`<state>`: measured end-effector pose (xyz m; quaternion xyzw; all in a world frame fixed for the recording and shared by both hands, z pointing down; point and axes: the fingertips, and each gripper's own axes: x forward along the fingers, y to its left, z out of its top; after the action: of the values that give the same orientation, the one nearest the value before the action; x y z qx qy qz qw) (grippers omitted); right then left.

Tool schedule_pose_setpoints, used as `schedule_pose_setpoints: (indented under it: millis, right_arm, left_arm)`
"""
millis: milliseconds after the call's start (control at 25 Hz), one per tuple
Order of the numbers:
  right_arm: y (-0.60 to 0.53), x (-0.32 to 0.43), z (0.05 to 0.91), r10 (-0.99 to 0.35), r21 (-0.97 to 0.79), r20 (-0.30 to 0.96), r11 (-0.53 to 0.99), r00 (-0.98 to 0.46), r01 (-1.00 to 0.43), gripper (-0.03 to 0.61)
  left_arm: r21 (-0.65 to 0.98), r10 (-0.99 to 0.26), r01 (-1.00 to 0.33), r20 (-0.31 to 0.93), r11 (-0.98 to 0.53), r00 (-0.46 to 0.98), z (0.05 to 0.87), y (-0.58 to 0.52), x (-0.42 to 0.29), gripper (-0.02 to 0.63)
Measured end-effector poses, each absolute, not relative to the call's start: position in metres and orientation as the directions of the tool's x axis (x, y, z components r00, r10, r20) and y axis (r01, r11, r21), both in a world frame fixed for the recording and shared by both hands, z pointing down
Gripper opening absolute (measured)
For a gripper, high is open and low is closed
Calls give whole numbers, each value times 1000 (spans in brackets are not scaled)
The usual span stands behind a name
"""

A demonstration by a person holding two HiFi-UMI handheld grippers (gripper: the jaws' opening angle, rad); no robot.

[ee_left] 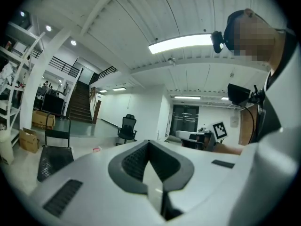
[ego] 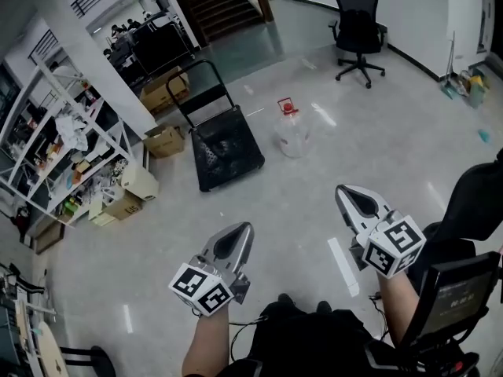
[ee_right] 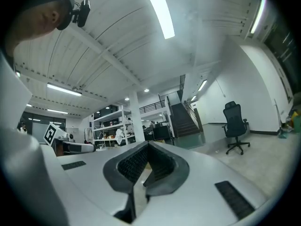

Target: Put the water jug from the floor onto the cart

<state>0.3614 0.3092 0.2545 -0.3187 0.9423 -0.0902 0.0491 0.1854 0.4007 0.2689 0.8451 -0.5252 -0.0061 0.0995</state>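
Observation:
The clear water jug point(ego: 291, 134) with a red cap stands upright on the grey floor, just right of the cart. The cart point(ego: 226, 151) is a black flat platform with an upright black handle at its far end, and nothing lies on it. Both grippers are held level and well short of the jug. My left gripper point(ego: 242, 228) is shut and empty; its own view shows the cart point(ee_left: 51, 159) and the jug's red cap point(ee_left: 96, 149) far ahead. My right gripper point(ego: 346, 191) is also shut and empty, with its pads point(ee_right: 149, 161) meeting.
A white shelf rack point(ego: 63, 148) full of clutter lines the left side, with cardboard boxes point(ego: 165, 140) beside it. A black office chair point(ego: 357, 26) stands at the far right, stairs point(ego: 220, 2) at the back. Another black chair point(ego: 464, 281) is close on my right.

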Motion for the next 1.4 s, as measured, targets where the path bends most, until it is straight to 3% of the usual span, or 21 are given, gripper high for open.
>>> schedule_pose_setpoints:
  millis: [160,640,880,1400]
  right_arm:
    - [264,337,258,-601,-195,-33,787,-798,-585,-6]
    - [77,220,269,-618,-172,39,770,-785,-614,-6]
    - [0,155,275,-607,-152,72,777,-791,-610,-7]
    - [-195,114,297,-600,-219,87,767,-795,-603,-6]
  left_arm:
    - [153,-895,-902,140,-404,424,283,346,167,-9]
    - [137,-852,-856,107,-498,512,289,143,68,-9]
    - [183,-858,-862,131,-472,497,301,56,5,-9]
    - [224,-864,-871,161,-438,476,318,-121,-41,-9]
